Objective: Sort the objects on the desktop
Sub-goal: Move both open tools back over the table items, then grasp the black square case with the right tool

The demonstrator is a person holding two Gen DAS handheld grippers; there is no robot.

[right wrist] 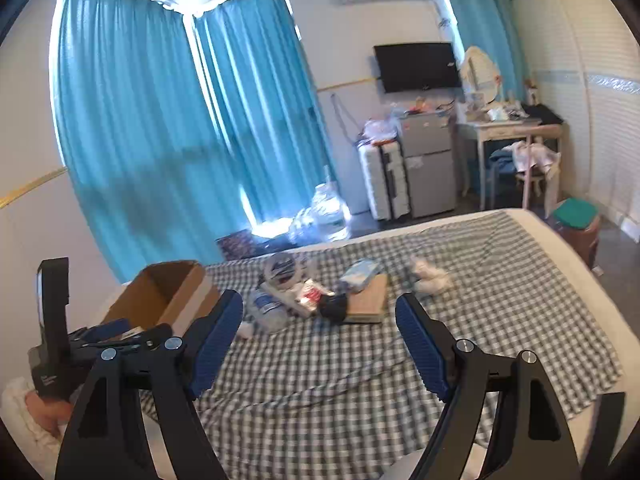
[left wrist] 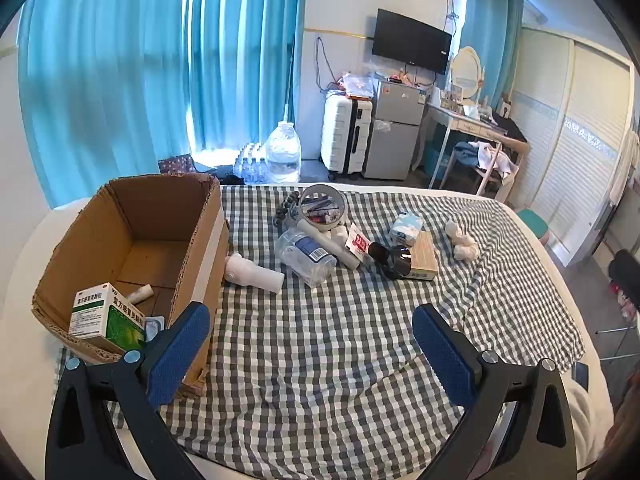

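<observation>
An open cardboard box (left wrist: 132,216) stands at the left of the checked cloth (left wrist: 320,340). It holds a green-and-white medicine box (left wrist: 106,314) and a small white tube (left wrist: 140,293). Beside the box lies a white bottle (left wrist: 254,272). Behind it is a pile: a clear plastic bag (left wrist: 306,254), a round tin (left wrist: 323,205), a dark bottle (left wrist: 392,258), a wooden box (left wrist: 425,258), a tissue pack (left wrist: 407,227) and white wads (left wrist: 464,242). My left gripper (left wrist: 311,314) hangs wide open over bare cloth, its left pad next to the box's corner. My right gripper (right wrist: 318,302) is open and empty, short of the pile (right wrist: 320,292).
The cloth covers a white bed; a phone (left wrist: 580,374) lies near its right edge. Water bottles (left wrist: 282,156), a white suitcase (left wrist: 346,136), a small fridge (left wrist: 394,132) and a desk (left wrist: 476,124) stand beyond the bed. The left gripper's body (right wrist: 52,320) shows at the right wrist view's left edge.
</observation>
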